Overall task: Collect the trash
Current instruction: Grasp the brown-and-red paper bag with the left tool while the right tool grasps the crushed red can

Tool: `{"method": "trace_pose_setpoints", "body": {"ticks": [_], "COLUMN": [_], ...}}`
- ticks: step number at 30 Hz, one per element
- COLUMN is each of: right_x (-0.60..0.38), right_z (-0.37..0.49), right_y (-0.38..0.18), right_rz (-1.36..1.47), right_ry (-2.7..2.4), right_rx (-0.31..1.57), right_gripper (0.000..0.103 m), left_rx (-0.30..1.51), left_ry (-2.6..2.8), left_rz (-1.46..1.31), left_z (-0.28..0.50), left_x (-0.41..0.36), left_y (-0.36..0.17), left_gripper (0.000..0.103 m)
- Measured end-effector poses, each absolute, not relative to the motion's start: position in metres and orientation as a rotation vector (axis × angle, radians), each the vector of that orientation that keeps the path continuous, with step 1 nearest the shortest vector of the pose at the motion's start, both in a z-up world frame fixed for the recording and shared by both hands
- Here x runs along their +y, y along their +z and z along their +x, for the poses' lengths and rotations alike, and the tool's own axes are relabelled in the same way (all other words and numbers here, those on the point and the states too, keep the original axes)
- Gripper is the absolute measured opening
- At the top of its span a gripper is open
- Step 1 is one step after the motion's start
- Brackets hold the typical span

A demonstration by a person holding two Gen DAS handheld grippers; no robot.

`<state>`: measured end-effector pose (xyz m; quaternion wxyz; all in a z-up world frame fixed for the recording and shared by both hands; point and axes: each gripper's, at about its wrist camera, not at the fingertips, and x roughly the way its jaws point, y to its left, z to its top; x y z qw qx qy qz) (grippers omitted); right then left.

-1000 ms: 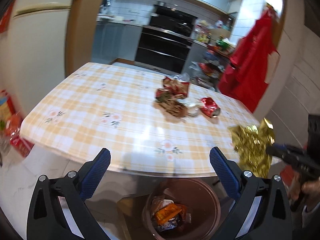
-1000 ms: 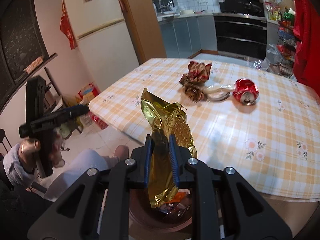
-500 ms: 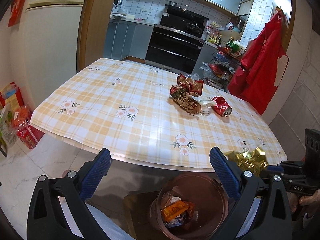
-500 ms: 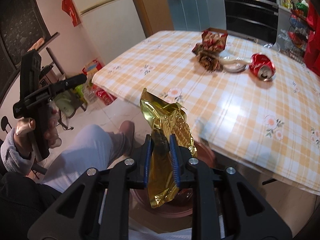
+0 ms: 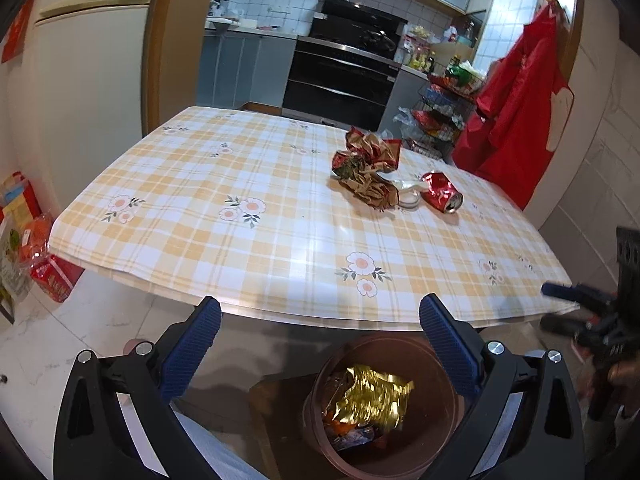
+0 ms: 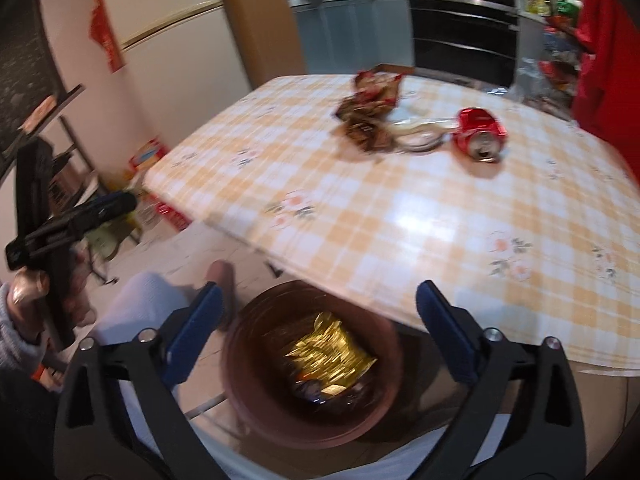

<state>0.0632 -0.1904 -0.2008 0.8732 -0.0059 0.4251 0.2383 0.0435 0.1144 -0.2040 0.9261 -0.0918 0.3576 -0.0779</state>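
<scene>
Gold wrapper [image 6: 326, 350]: crinkled, shiny foil, creased all over; lies loose on top of other scraps inside the bin, touching neither gripper.
Bin [image 6: 256, 400]: round, brown, on the floor just below the near edge of the counter; holds the gold foil over orange and dark packets.
Right gripper [image 6: 316, 336]: jaws opening, spread wide, nothing between the blue pads; hangs directly above the bin, with the gold wrapper below and between the pads, apart from them.
Left gripper [image 5: 318, 350]: jaws wide apart, empty; tilted down over the same bin, with the gold wrapper lower and to the right of centre in its view.
Counter [image 5: 248, 248]: covered by a yellow-and-white checked cloth with small flower prints.
Crumpled wrappers [image 5: 366, 168]: red, brown and gold bundle on the far half of the counter, well away from both grippers.
Clear plastic piece [image 5: 408, 196]: pale, flattened, touching the crumpled wrappers on one side and just beside the can on the other.
Red can [image 5: 442, 198]: dented, lying on its side with the open top turned toward the near edge; well apart from both grippers.
Left hand [image 6: 28, 308]: wrapped around the black handle, grey sleeve at the wrist, at the left edge of the right wrist view.
Sharpness: right wrist view blurred, so fine print on the trash unreadable.
</scene>
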Motion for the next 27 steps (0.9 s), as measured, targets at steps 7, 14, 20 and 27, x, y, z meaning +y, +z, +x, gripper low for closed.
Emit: {"method": "trace_pose_setpoints", "body": {"ticks": [7,14,20,27], "right_x": [-0.215,-0.236,-0.260,-0.283], "right_z": [0.089,0.118,0.151,0.193], "right_y": [-0.205,-0.215,-0.225,-0.230], "right_rz": [-0.021,0.008,0.043,0.062], "right_ry": [0.384,0.302,0.239,0.197], "right_rx": [0.867,0.862,0.859,0.863], "right_gripper": [0.097,0.097,0.097,0.097], "left_rx": [0.747,0.768,0.831,0.902], "left_ry": [-0.215,-0.250,-0.270,-0.252], "left_rz": [-0.111,-0.060,-0.067,-0.139], "left_z": [0.075,0.141,0.224,0.316], "left_x": [0.089,0.056,0.026,0.003], "left_y": [-0.206,-0.209,-0.221,-0.244], "left_gripper": [0.097,0.097,0.087,0.083]}}
